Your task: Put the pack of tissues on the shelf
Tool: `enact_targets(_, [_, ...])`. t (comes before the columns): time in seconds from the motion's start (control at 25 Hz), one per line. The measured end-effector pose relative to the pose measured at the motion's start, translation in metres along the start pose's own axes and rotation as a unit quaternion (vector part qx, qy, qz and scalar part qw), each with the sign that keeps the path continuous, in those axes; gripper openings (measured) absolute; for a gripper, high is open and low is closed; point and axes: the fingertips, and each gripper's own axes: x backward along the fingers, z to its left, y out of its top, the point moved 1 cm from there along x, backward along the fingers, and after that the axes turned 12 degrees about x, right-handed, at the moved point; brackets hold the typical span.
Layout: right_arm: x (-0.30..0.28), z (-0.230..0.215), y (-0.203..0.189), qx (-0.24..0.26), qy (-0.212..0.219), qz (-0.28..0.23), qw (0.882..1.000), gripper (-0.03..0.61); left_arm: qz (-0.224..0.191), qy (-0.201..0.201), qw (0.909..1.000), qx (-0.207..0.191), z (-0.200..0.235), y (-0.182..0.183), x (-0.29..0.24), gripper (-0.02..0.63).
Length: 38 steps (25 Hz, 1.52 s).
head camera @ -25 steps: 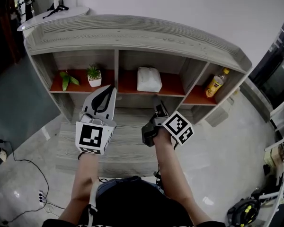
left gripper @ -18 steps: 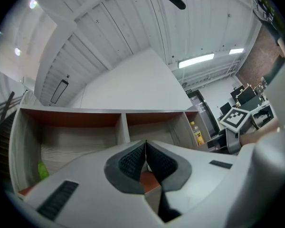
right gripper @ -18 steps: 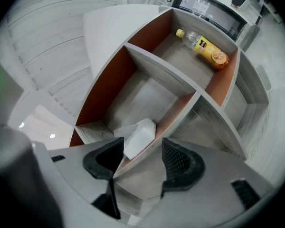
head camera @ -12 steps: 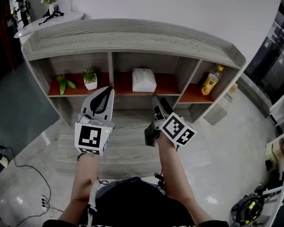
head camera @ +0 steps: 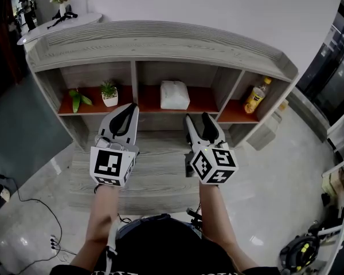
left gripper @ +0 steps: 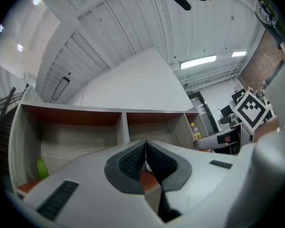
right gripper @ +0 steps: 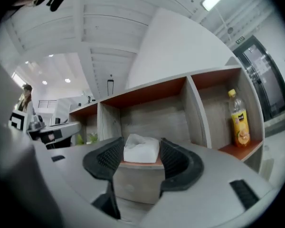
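The white pack of tissues (head camera: pixel 175 95) lies on the red board of the middle compartment of the grey wooden shelf (head camera: pixel 160 42). In the right gripper view the pack of tissues (right gripper: pixel 141 149) shows in the distance between the pads, well beyond them. My right gripper (head camera: pixel 201 121) is open and empty, held level in front of the shelf, short of the pack. My left gripper (head camera: pixel 126 112) is shut with nothing in it, pointing at the shelf's left-middle divider; its pads (left gripper: pixel 135 159) meet.
A small potted plant (head camera: pixel 109 94) and a green leaf (head camera: pixel 79 100) stand in the left compartment. An orange drink bottle (head camera: pixel 256 98) stands in the right compartment. A low wooden platform (head camera: pixel 155 171) lies below the grippers. Cables (head camera: pixel 28 202) run over the floor at left.
My right gripper has rolled from lying on its side to upright and has risen a little. The left gripper has kept still. The pack of tissues has not moved.
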Motion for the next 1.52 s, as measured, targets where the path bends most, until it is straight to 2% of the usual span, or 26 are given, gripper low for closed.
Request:
enact_targets(0.28, [0.011, 0.007, 0.021, 0.118, -0.001, -0.017, 0.993, 0.227, -0.002, 0.000, 1.0000, -0.009, -0.003, 0.001, 0.000, 0.012])
enact_targets(0.56, [0.024, 0.010, 0.040, 0.176, -0.004, -0.049, 0.983, 0.190, -0.009, -0.004, 0.9999, -0.008, -0.007, 0.006, -0.004, 0.012])
enact_targets(0.8, [0.031, 0.004, 0.051, 0.195, -0.027, -0.058, 0.979, 0.106, -0.012, -0.011, 0.9999, -0.004, -0.012, 0.006, -0.009, 0.012])
enact_targets(0.88, [0.032, 0.002, 0.051, 0.194, -0.037, -0.057, 0.979, 0.063, -0.012, -0.013, 0.9998, -0.004, -0.013, 0.006, -0.009, 0.012])
enact_targets(1.0, [0.034, 0.001, 0.051, 0.190, -0.041, -0.054, 0.979, 0.032, -0.015, -0.015, 0.9998, -0.004, -0.013, 0.008, -0.009, 0.012])
enact_targets(1.52, [0.040, 0.011, 0.053, 0.201, -0.040, -0.051, 0.977, 0.015, -0.020, -0.010, 0.9997, -0.005, -0.012, 0.013, 0.002, 0.012])
